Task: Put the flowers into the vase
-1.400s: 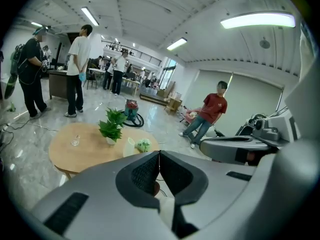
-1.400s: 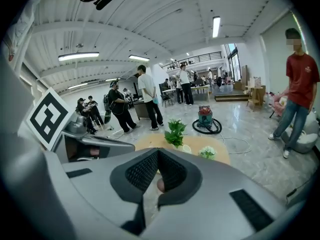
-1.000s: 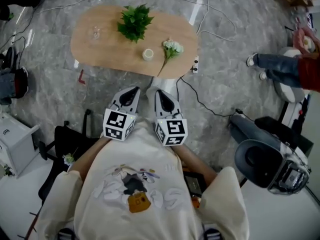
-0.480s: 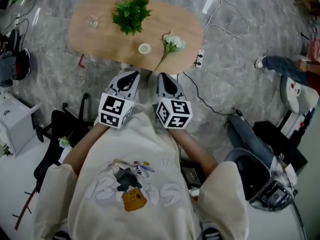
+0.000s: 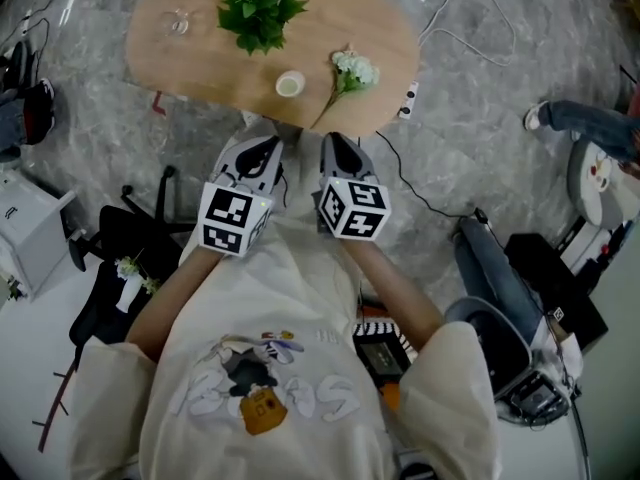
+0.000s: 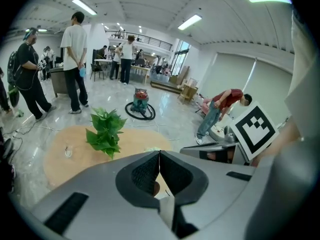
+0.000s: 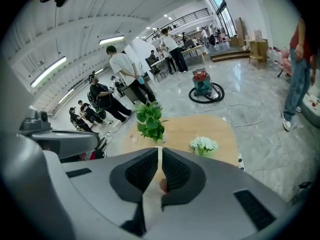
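A bunch of white flowers (image 5: 352, 70) lies on the oval wooden table (image 5: 190, 63), its stem pointing at the near edge; the right gripper view also shows the flowers (image 7: 203, 145). A small white round vessel (image 5: 290, 85) stands left of the stem, and a clear glass (image 5: 178, 22) stands at the table's far left. Both grippers hang side by side just short of the near edge. My left gripper (image 5: 262, 148) has its jaws shut with nothing between them (image 6: 159, 155). My right gripper (image 5: 335, 141) is likewise shut and empty (image 7: 159, 150).
A leafy green potted plant (image 5: 262, 8) stands at the table's back. A power strip (image 5: 410, 94) with a cable lies on the floor by the table's right end. A black chair (image 5: 125, 258) is at the left and grey equipment (image 5: 515, 338) at the right. Several people stand beyond the table (image 6: 75, 59).
Both grippers have moved forward and down, closer to the table's near edge. Their jaws stay shut.
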